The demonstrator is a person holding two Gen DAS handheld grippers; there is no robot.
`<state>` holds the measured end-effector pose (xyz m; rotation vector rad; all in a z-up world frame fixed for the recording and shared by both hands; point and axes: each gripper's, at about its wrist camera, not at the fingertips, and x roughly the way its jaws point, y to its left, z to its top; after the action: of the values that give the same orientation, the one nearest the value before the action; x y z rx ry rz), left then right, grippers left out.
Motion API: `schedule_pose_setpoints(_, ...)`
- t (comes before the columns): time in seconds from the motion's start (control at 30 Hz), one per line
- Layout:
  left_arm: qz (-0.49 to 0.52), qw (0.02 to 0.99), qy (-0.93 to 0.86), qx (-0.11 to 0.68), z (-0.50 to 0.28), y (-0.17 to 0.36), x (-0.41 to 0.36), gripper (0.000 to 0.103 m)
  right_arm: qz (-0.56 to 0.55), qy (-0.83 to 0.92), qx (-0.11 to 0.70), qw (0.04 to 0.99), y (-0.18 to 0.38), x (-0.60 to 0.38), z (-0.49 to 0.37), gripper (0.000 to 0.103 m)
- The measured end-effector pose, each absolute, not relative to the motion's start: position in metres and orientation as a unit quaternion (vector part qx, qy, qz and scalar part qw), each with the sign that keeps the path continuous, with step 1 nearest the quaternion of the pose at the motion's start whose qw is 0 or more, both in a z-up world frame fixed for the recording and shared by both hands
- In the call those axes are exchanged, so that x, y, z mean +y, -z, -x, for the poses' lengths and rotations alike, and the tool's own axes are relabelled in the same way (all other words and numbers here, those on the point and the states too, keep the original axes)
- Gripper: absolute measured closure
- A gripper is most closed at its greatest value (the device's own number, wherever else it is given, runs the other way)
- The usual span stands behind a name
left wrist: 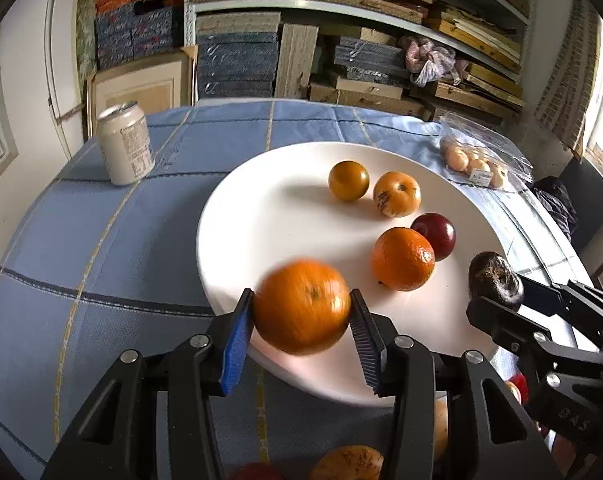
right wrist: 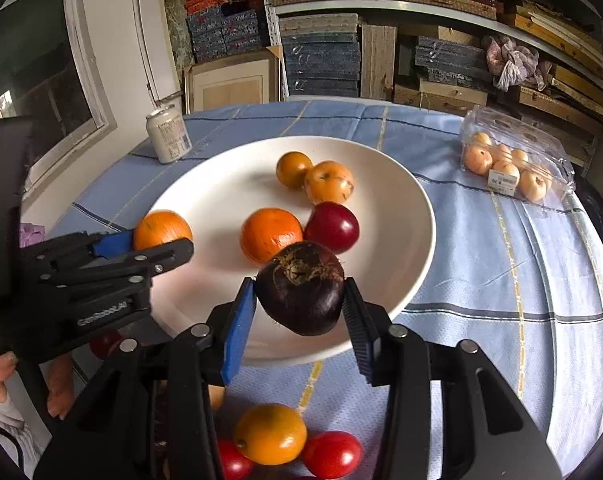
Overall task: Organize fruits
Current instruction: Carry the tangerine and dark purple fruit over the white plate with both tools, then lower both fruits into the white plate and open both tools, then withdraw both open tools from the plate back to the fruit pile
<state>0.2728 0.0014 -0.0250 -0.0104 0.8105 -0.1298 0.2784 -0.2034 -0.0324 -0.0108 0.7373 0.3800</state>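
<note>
My left gripper is shut on an orange and holds it above the near-left rim of the white plate. My right gripper is shut on a dark purple fruit above the plate's near rim. On the plate lie an orange, a dark red plum and two yellow-orange fruits. Loose fruits lie on the cloth in front of the plate: a yellow-orange one and red ones.
A pale drink can stands at the table's far left. A clear plastic box of small pale fruits lies at the far right. The round table has a blue checked cloth. Shelves of stacked boxes fill the background.
</note>
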Motion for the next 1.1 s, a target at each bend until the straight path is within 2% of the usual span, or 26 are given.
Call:
schedule_pose_setpoints(0.1, 0.006, 0.923, 0.061, 0.380, -0.267, 0.017, 0.004, 0.046, 0.003, -0.182, 0.345, 0.921, 0.027, -0.211, -0.273, 0.059)
schedule_pose_setpoints(0.23, 0.025, 0.929, 0.060, 0.364, -0.252, -0.001, 0.014, 0.046, -0.016, -0.183, 0.314, 0.931, 0.006, -0.225, -0.255, 0.059)
schedule_pose_setpoints(0.37, 0.037, 0.934, 0.051, 0.352, -0.217, -0.013, 0.030, 0.044, -0.035, -0.170, 0.285, 0.943, -0.009, -0.243, -0.228, 0.046)
schedule_pose_setpoints(0.63, 0.031, 0.932, 0.037, 0.359, -0.139, 0.004, 0.047, 0.041, -0.070, -0.148, 0.287, 0.944, 0.012, -0.277, -0.164, 0.044)
schedule_pose_setpoints(0.73, 0.043, 0.931, 0.040, 0.361, -0.118, 0.015, 0.052, 0.039, -0.069, -0.139, 0.284, 0.946, 0.019, -0.280, -0.144, 0.035)
schedule_pose_setpoints(0.93, 0.045, 0.935, 0.057, 0.346, -0.087, 0.017, 0.048, 0.036, -0.057, -0.142, 0.281, 0.948, 0.030, -0.278, -0.116, 0.034)
schedule_pose_setpoints(1.1, 0.009, 0.932, 0.089, 0.351, -0.079, 0.023, 0.025, 0.035, -0.048, -0.142, 0.286, 0.947, 0.032, -0.273, -0.114, 0.034)
